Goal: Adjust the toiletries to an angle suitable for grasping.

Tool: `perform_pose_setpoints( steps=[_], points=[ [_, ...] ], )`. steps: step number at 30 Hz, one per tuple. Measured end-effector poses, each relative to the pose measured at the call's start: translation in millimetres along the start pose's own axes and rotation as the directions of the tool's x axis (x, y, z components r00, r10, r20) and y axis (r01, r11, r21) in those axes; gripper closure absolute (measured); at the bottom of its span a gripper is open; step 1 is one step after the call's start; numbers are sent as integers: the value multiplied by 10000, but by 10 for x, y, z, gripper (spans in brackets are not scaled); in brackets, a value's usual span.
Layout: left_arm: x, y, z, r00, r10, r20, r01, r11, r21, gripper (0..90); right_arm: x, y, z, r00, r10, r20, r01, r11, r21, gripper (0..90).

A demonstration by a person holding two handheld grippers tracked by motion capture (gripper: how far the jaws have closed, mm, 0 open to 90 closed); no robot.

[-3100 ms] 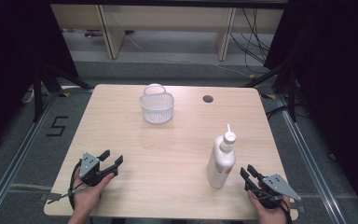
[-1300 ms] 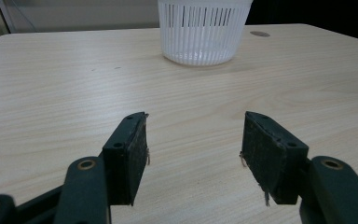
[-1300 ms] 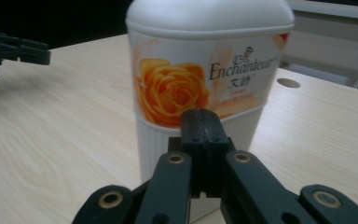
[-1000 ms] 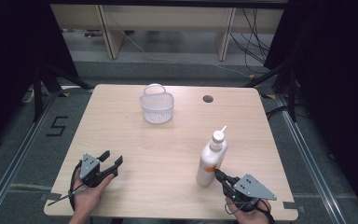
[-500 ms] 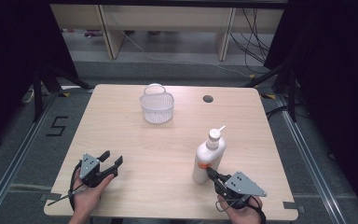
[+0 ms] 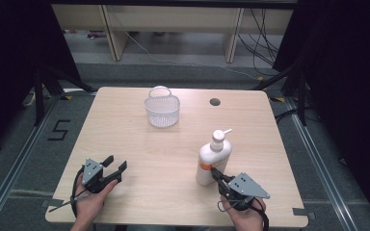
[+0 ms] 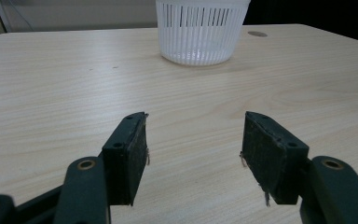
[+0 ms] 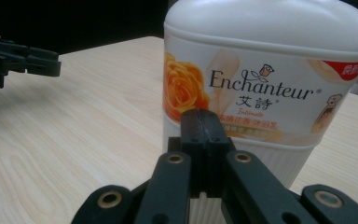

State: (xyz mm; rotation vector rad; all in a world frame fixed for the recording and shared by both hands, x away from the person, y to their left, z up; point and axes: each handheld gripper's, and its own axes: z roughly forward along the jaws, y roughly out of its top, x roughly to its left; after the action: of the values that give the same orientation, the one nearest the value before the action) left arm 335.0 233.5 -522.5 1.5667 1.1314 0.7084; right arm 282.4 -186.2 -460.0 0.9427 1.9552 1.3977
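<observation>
While pushing the bottle (image 6: 213,162) at lower right with the closed right hand-held gripper (image 6: 215,172), press low, nudge slowly, avoid tipping.

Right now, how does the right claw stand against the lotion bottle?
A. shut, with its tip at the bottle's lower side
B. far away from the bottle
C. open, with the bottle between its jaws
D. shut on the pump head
A: in the right gripper view the right claw has its jaws pressed together, with nothing between them, right at the lower front of the lotion bottle.

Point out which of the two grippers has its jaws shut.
The right gripper, its black jaws pressed together against the white pump bottle. The left gripper holds its jaws wide apart over bare table.
</observation>
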Motion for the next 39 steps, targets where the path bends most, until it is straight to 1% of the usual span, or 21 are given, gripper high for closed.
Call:
perform_pose_setpoints(
  steps=[1,2,4,5,6,7,10,11,13,15,19,23,26,28,29,30,32,35,36,38,39],
  points=[
    [-1,0,1,10000,-6,-2,6,10000,3,398,7,5,1,9999,101,61,-101,9999,61,900],
    [1,-3,11,10000,-10,46,11,10000,-81,398,-4,9,15,9998,-178,125,179,9998,-50,900],
    [0,0,2,10000,2,7,-2,10000,-7,398,13,15,30,10000,24,28,-24,10000,56,900],
    [1,0,2,10000,-9,12,9,10000,-13,398,5,17,42,9999,-142,94,143,9999,-80,900],
    [1,0,1,10000,-21,6,21,10000,0,398,16,18,57,9999,49,-126,-50,10000,-74,900],
    [2,0,0,10000,-30,11,30,10000,2,398,23,21,59,10000,51,5,-51,10000,-33,900],
    [2,0,0,10000,-20,20,20,10000,0,399,32,28,90,10000,52,-67,-52,10000,-22,900],
    [1,0,0,10000,-17,18,17,10000,-1,399,29,31,92,9999,-93,132,94,9999,-70,900],
    [-1,0,1,10000,-27,31,27,10000,-22,399,38,34,118,9999,42,-135,-43,10000,-62,900],
    [-2,-1,0,10000,-31,36,31,10000,-28,399,50,38,123,9999,64,95,-64,10000,-39,900],
    [1,0,-1,10000,-24,28,24,10000,6,399,60,42,153,9999,158,-13,-158,9998,-83,900],
    [0,0,-1,10000,-29,41,29,10000,-14,398,64,44,154,9998,88,177,-87,10000,-35,900],
    [2,0,-2,10000,-34,36,34,10000,7,399,75,34,162,9998,208,23,-208,9998,-32,873],
    [2,-1,-3,10000,-27,36,27,10000,4,399,83,33,138,9995,272,158,-270,9996,-80,835],
    [1,0,-2,10000,-22,39,22,10000,7,399,85,34,135,9994,337,107,-334,9991,-268,815],
    [1,0,0,10000,-10,41,10,10000,9,399,87,45,103,9991,363,205,-360,9992,-152,798],
    [-2,-1,-1,10000,-12,36,12,10000,5,399,80,69,54,9989,305,365,-295,9992,-283,771],
    [-2,0,1,10000,-23,39,22,10000,3,399,88,101,-3,9971,601,476,-579,9972,-464,742],
    [0,-1,2,10000,-7,41,7,10000,0,399,70,111,-25,9968,419,678,-386,9981,-488,732],
    [-1,0,0,10000,-20,35,20,10000,-1,399,73,117,-36,9950,756,655,-715,9954,-641,698],
    [-1,0,-1,10000,-25,33,25,10000,-4,398,53,124,-63,9943,553,906,-495,9966,-653,676]
  ],
)
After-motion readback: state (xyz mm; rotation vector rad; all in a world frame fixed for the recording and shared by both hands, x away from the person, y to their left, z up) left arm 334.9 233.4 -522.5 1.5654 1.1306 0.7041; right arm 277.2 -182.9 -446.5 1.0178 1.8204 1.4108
